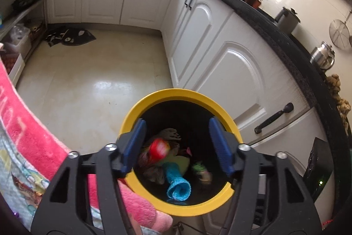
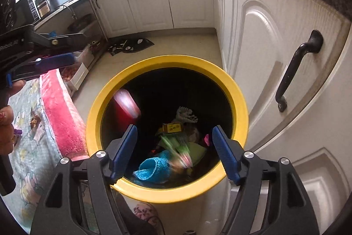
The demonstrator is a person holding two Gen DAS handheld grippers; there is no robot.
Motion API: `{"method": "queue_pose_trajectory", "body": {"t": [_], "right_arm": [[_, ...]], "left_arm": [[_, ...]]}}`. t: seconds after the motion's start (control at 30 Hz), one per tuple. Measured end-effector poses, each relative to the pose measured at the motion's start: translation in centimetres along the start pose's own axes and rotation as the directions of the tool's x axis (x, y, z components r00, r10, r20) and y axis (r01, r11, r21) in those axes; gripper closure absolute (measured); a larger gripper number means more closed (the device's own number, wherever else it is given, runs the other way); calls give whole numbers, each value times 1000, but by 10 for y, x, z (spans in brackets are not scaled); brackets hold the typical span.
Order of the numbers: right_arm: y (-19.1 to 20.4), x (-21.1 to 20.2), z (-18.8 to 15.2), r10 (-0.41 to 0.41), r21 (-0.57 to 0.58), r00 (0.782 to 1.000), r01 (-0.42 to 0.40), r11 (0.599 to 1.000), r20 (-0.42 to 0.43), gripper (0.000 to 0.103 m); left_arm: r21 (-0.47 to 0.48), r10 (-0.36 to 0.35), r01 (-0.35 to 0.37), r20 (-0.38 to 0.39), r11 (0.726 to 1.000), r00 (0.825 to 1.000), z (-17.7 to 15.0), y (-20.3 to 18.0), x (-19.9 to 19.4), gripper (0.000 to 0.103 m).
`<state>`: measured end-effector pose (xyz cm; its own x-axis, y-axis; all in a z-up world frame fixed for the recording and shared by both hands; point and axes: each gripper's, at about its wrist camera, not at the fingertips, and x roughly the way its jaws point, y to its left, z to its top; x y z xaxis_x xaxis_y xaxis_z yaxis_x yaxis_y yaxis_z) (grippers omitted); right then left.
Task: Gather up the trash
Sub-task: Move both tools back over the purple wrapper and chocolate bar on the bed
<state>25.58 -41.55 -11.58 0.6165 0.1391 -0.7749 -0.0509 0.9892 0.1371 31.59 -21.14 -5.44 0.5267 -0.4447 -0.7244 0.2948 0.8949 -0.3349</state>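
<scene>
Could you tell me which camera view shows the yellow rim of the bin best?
The right wrist view: the rim appears larger and nearly whole there. The left wrist view shows the rim smaller, with more hidden behind the gripper fingers.

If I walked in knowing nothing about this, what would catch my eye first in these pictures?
Most likely the yellow-rimmed bin on the kitchen floor beside the white cabinets, its dark inside holding a rolled blue cloth and other scraps. Over its mouth hang two open grippers with blue pads, the left gripper and the right gripper. Blurred red and green items seem to be falling in.
</scene>
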Motion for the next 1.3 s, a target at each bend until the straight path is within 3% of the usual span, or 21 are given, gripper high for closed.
{"method": "queue_pose_trajectory", "body": {"t": [0.1,0.33,0.47,0.93,1.17,1.3], "right_arm": [[0,-4,3,5,10,1000,-5,1000,16,32],[21,-26,11,42,-27,996,-40,999,76,31],[42,-43,16,87,-58,990,-81,995,112,28],[144,-75,18,246,-277,961,-203,939,128,28],[200,-65,13,298,-397,951,-244,885,79,28],[229,-51,7,308,-453,951,-258,853,38,28]], "left_arm": [[-7,24,-24,17,1000,1000,-2,8,-10,40],[-46,70,-66,83,997,994,-15,32,-52,17],[-65,106,-98,126,993,986,-25,49,-83,12],[-199,242,-197,232,960,942,-64,122,-188,11],[-218,309,-263,216,940,926,-92,160,-217,11],[-227,318,-272,199,935,927,-105,179,-227,11]]}}
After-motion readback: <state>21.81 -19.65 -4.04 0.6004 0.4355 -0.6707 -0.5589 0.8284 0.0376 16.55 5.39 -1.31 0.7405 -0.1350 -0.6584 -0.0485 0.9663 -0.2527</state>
